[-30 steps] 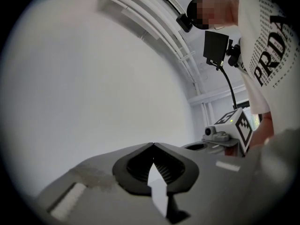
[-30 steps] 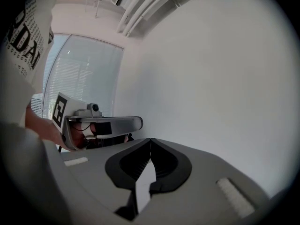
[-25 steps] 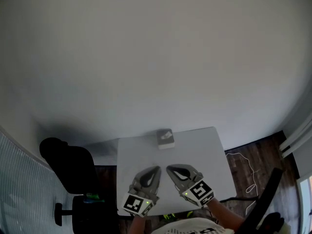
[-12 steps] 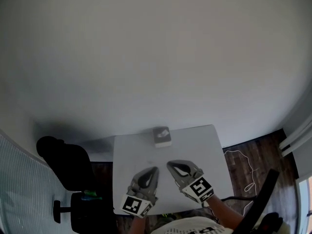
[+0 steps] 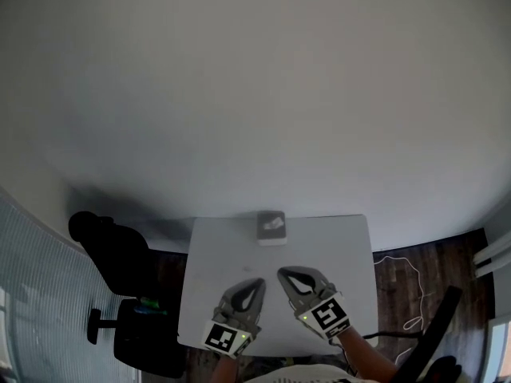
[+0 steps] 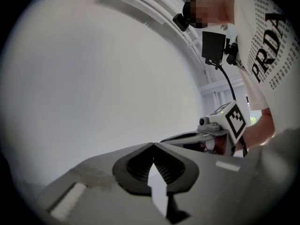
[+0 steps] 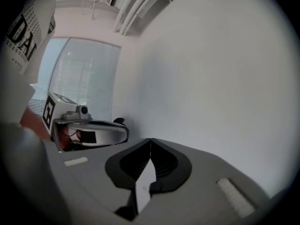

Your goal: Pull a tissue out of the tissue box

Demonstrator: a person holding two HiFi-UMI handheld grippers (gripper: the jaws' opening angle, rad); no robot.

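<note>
Compared with one second ago, the head view has shifted a little. The table now sits slightly lower in the picture and less of the floor shows at the right. The two grippers have kept almost the same place over the near half of the table.

The plain pale grey wall (image 5: pixel 255 94) fills most of the head view. Below it stands the white square table (image 5: pixel 343 246) on the dark wooden floor (image 5: pixel 415 274). A black office chair (image 5: pixel 120 270) is just beside the table's left edge.

The grey left gripper (image 5: pixel 259 284) and the grey right gripper (image 5: pixel 281 275) lie side by side, near each other but apart. Their tips point toward the far edge of the table. In each gripper view the two black-padded jaws meet at the tips, so both are closed and hold nothing.

The small grey tissue box (image 5: pixel 271 228), with a white tissue showing on its top, stands at the middle of the table's far edge. It is ahead of both grippers and apart from them.
</note>
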